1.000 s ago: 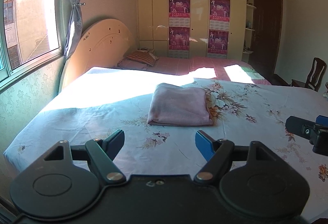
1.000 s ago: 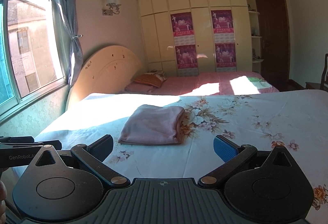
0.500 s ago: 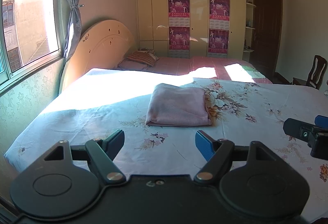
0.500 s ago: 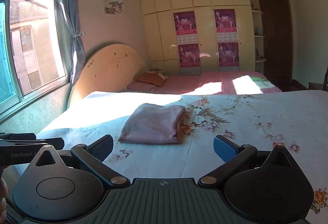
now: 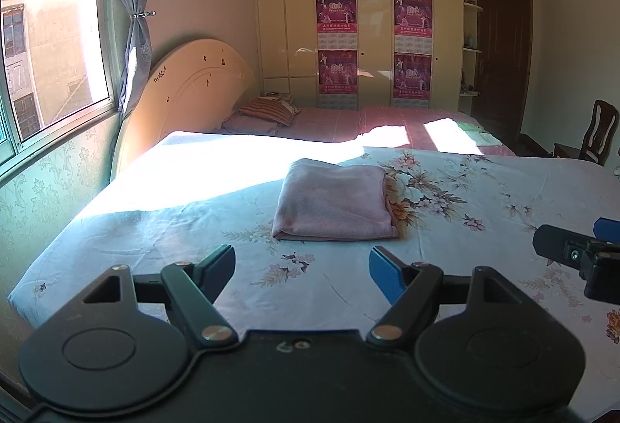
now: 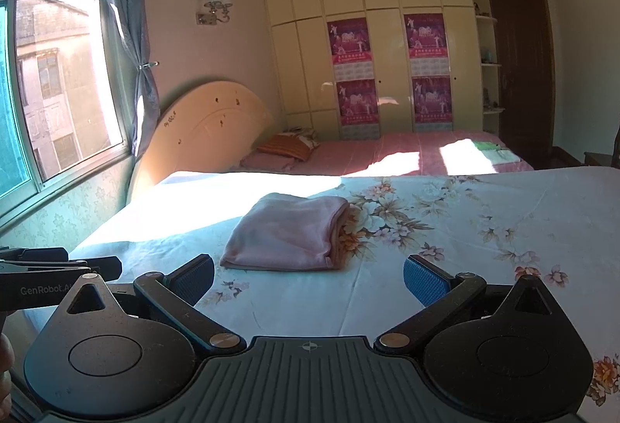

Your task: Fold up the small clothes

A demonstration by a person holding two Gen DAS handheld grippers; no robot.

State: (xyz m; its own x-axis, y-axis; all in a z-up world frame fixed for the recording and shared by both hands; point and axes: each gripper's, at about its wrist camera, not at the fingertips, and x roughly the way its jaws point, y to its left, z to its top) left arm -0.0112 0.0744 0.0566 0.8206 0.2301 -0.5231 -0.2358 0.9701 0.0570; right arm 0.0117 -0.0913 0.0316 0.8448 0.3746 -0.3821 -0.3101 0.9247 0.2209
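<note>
A pink garment (image 5: 335, 200) lies folded into a neat rectangle on the floral sheet of the bed (image 5: 484, 198), partly in sunlight. In the right wrist view the same folded garment (image 6: 286, 231) sits just beyond the fingers. My left gripper (image 5: 302, 268) hovers short of it, open, nothing between its blue pads. My right gripper (image 6: 310, 274) is also open and empty, held back from the cloth. The right gripper's fingers (image 5: 569, 248) show at the right edge of the left wrist view.
A second bed with a pink cover (image 5: 387, 121) and a striped pillow (image 5: 267, 109) lies behind. A window (image 5: 46, 35) and wall run along the left. Wardrobes (image 5: 368, 16), a dark door (image 5: 500, 47) and a wooden chair (image 5: 596, 132) stand at the back.
Both views have shifted only slightly; the folded garment lies unchanged and both grippers stay open.
</note>
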